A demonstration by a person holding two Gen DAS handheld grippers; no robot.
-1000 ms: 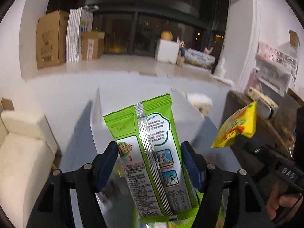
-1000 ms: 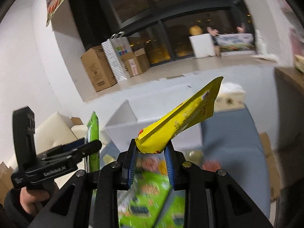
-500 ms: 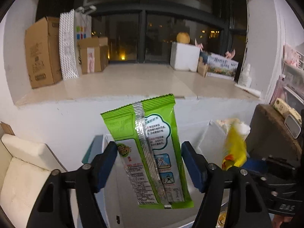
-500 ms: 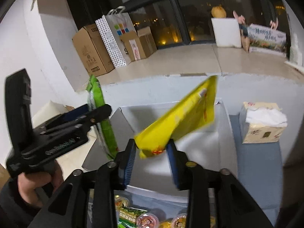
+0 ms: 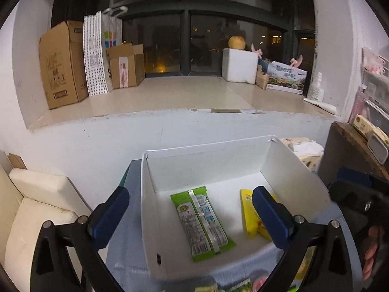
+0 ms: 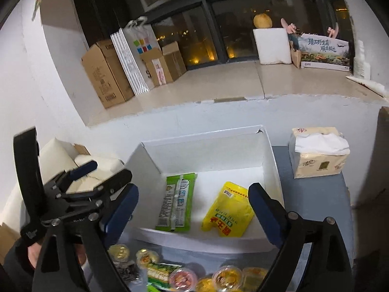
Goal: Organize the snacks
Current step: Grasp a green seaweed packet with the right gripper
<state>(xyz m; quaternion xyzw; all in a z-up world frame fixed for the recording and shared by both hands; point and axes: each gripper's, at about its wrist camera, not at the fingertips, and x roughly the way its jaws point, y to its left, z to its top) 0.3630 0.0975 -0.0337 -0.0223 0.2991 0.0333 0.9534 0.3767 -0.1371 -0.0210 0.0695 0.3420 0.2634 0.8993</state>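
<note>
At the bottom edge of the right wrist view, a cluster of small snack cups and packets lies on the blue-grey table, nearest the camera. Above them the right gripper has just been opening and now stands spread wide, nothing between its blue pads. The left gripper has likewise just been opening; its jaws are wide apart and empty. Beyond both, at lower centre of each frame, sits the white box. On its floor the green packet lies flat at the left and the yellow pouch at the right, apart from each other. To the box's right stands a tissue pack. In the upper left, on the window ledge, cardboard boxes lean against the wall.
</note>
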